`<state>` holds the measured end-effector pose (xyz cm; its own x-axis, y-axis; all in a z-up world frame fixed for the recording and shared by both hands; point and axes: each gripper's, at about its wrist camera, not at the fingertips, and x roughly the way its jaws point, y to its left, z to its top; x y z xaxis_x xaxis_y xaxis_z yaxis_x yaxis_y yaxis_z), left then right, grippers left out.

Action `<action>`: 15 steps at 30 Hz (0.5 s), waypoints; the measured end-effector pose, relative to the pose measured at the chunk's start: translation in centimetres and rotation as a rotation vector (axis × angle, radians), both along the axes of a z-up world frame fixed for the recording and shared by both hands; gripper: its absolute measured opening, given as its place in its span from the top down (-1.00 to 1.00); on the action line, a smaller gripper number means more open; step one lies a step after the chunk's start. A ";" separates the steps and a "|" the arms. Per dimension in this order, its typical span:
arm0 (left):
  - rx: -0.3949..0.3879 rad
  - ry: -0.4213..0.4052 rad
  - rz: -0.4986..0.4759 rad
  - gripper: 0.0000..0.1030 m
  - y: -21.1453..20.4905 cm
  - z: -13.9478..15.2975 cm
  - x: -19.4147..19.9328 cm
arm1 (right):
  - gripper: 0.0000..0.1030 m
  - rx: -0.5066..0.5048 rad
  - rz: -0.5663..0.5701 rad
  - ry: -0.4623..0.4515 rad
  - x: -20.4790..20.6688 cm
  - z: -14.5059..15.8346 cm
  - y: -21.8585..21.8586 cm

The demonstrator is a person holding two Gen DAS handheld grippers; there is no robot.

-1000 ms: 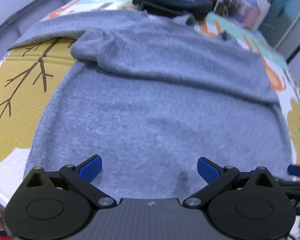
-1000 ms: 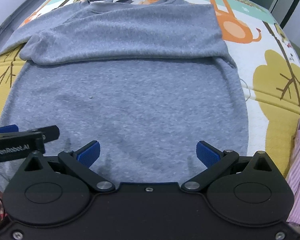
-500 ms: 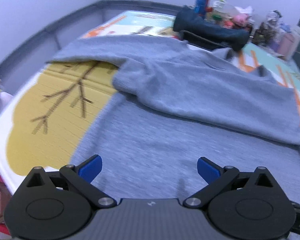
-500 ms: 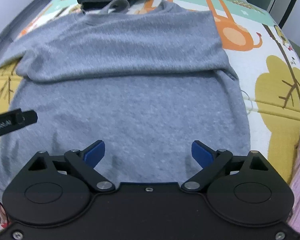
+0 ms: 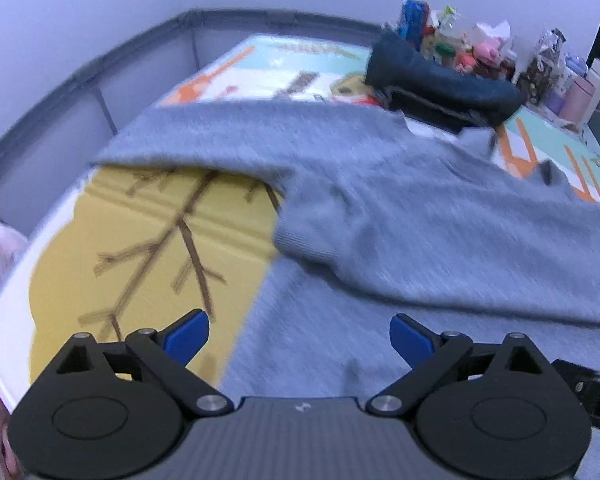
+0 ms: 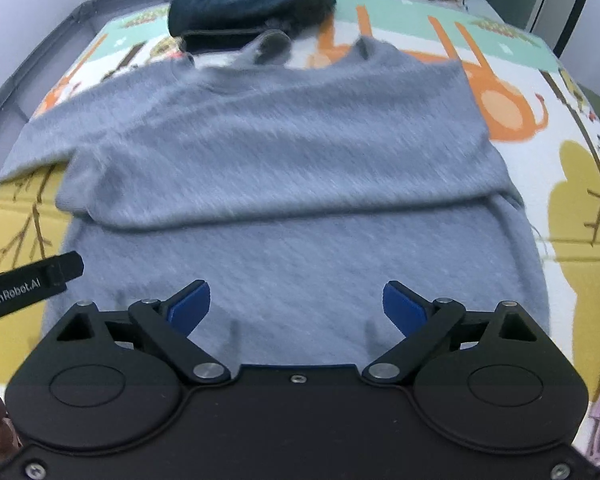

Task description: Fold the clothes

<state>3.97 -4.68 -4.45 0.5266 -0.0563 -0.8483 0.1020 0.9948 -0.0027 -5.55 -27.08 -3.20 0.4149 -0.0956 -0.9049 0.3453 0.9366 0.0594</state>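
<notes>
We've swung our left gripper (image 5: 299, 336) out to the left edge of the grey knit sweater (image 6: 284, 184), lying flat on the printed foam play mat (image 5: 140, 240), one sleeve folded across. Right gripper (image 6: 296, 304) has just narrowed slightly, still wide apart over the hem; both empty. Next is probably the side fold.

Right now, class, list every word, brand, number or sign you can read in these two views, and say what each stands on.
"GenRobot.AI": white print on the black bar of the left gripper, seen at the left edge of the right wrist view.
Packages at the far end of the mat: labels too blurred to read.
Nothing else is readable; the grey sweater shows no print.
</notes>
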 end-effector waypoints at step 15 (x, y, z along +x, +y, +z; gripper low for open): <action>-0.045 0.045 -0.018 -0.93 9.0 -1.2 9.2 | -0.81 -0.074 0.085 -0.075 11.0 2.2 10.6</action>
